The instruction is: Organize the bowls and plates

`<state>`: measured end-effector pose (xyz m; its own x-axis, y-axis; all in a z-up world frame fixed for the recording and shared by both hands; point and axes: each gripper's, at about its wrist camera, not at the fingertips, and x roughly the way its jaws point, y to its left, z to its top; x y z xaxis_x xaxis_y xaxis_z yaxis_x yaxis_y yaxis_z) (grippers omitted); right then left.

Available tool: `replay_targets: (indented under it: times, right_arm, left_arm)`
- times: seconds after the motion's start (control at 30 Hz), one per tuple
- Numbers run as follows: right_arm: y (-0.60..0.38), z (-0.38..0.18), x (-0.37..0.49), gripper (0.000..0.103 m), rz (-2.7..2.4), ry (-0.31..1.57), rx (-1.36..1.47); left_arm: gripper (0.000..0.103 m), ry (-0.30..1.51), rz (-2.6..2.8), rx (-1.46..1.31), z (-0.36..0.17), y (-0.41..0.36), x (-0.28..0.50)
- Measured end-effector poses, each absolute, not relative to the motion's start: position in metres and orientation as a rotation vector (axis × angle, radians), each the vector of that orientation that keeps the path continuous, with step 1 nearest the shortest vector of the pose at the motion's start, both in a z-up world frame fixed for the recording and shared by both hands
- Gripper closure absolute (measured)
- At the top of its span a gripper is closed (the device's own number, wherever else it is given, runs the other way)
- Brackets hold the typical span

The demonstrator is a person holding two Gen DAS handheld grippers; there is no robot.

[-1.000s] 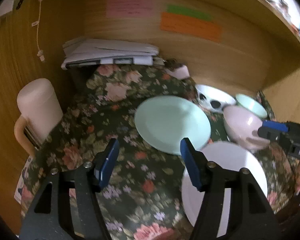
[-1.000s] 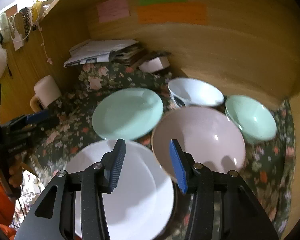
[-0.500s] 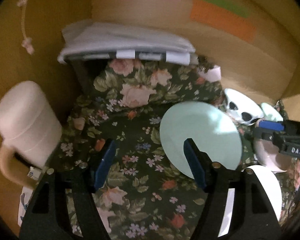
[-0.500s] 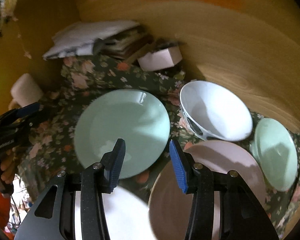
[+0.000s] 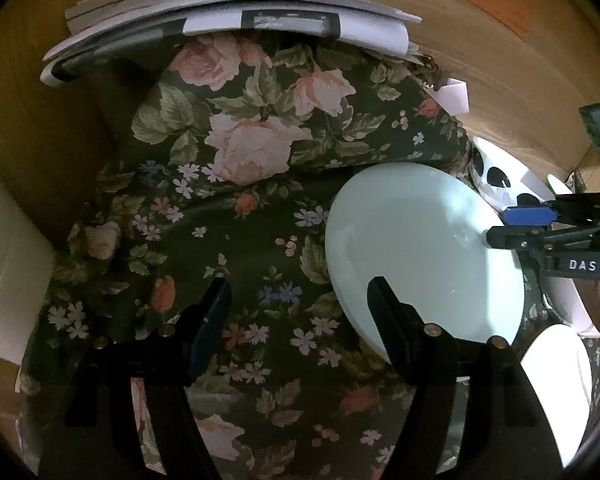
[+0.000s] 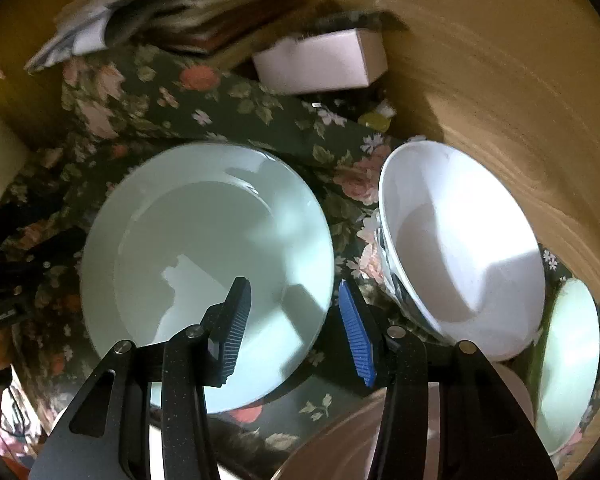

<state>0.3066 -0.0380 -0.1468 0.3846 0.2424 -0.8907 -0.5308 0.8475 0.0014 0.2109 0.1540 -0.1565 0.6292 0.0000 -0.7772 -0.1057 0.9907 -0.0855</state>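
Note:
A pale green plate (image 6: 204, 264) lies on the floral cloth (image 6: 148, 112); it also shows in the left wrist view (image 5: 416, 248). My right gripper (image 6: 294, 308) is open, its jaws straddling the plate's right rim; it shows in the left wrist view (image 5: 528, 224). My left gripper (image 5: 298, 308) is open and empty, low over the cloth (image 5: 220, 208) at the plate's left edge. A white patterned bowl (image 6: 460, 248) stands right of the plate. A small green bowl (image 6: 568, 364) is at far right. A pink bowl (image 6: 340, 440) and a white plate (image 5: 556, 384) lie near the front.
A stack of papers and books (image 5: 228, 12) sits at the back left on a raised fold of cloth. A small white box (image 6: 320, 60) lies by the wooden back wall (image 6: 500, 80). A cream mug (image 5: 4, 272) stands at the left.
Both grippers have moved forward and down toward the green plate. The right gripper's jaws now reach the plate's right rim; the left gripper has come close to its left edge.

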Motion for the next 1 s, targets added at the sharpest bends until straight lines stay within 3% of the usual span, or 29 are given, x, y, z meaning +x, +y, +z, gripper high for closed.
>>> replay_targets:
  times: [0.27,0.83,1.0]
  right_arm:
    - [-0.018,-0.161,0.314,0.058,0.476,1.102,-0.347]
    - [0.052,-0.162,0.252,0.064,0.683,1.077,-0.348]
    - [0.059,-0.170,0.241,0.064,0.647,1.048,-0.264]
  left_arm:
    - [0.033,0.899,0.046,-0.138,-0.165,0.154,0.214]
    - [0.033,0.896,0.125,-0.149,-0.173,0.191,0.173]
    - [0.045,0.914,0.137,-0.176,-0.177,0.203,0.174]
